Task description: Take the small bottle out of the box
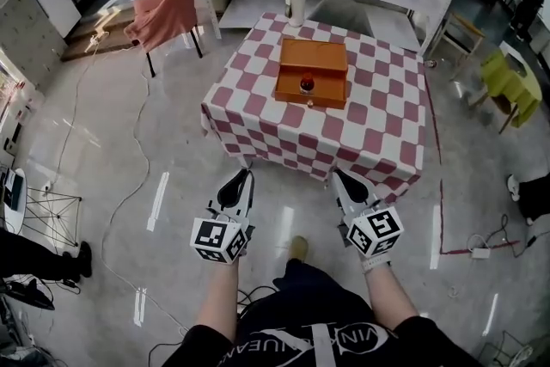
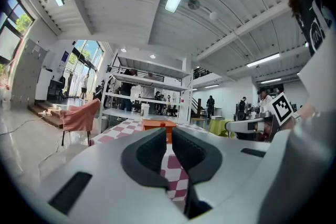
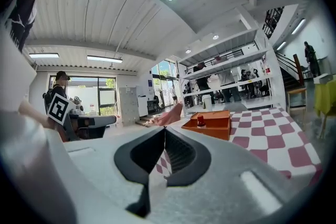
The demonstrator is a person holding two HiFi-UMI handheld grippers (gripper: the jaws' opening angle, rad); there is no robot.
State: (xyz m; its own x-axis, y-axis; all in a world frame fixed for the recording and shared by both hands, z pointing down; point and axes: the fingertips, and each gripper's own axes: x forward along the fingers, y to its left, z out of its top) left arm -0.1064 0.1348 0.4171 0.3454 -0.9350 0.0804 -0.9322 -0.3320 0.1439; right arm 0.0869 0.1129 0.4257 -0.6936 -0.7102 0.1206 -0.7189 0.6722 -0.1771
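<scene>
In a bright hall, a red-and-white checkered table (image 1: 378,142) carries an orange box (image 1: 312,64) holding the small red-capped bottle (image 1: 307,84). Well short of it, the left hand-held gripper (image 1: 243,178) is barely parted and the right hand-held gripper (image 1: 340,179) shut, both empty; the approach likely comes next.

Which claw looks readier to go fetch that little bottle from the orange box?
Probably the left claw: its jaws stand slightly apart and the orange box sits straight beyond them. The right claw is shut, with the bottle off to its side.

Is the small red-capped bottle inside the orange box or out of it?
Inside: the small red-capped bottle stands upright within the open orange box, near its front wall.
</scene>
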